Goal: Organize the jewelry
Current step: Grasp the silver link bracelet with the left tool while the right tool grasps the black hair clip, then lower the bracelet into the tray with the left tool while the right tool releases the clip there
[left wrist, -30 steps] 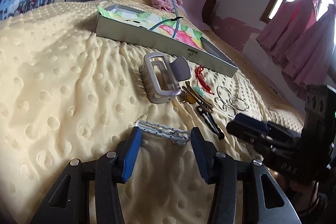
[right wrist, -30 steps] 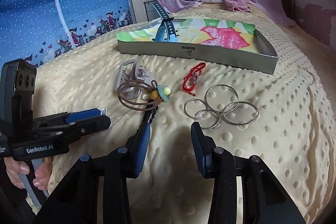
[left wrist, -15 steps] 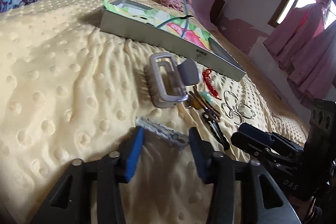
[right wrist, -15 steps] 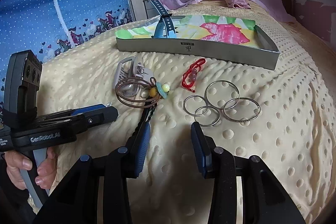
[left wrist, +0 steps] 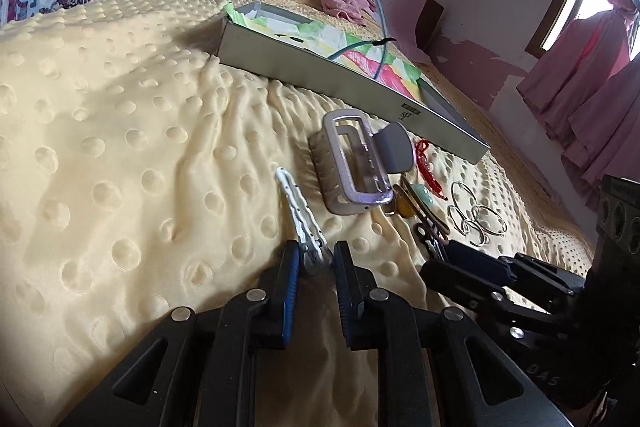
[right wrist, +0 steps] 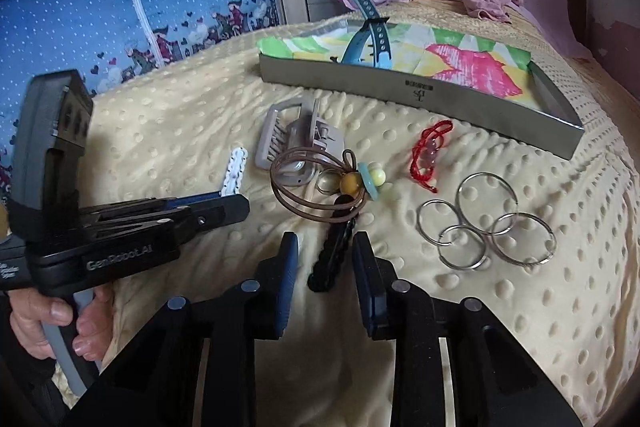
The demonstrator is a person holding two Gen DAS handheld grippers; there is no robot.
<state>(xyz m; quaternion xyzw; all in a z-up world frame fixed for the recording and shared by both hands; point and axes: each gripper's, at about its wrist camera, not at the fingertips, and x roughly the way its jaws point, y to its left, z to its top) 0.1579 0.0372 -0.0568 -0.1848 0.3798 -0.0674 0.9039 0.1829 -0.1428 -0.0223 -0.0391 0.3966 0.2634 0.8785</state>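
The left gripper point(left wrist: 314, 259) has just been closing, and the white clip point(left wrist: 298, 213), which lay crosswise a second ago, now points away with its near end pinched between the pads. That looks like a secured pick, ready for the tray point(left wrist: 352, 75) toward the bed's far edge. The right gripper point(right wrist: 325, 259) has also been closing; the black clip point(right wrist: 332, 259) lies between its jaws, untouched.
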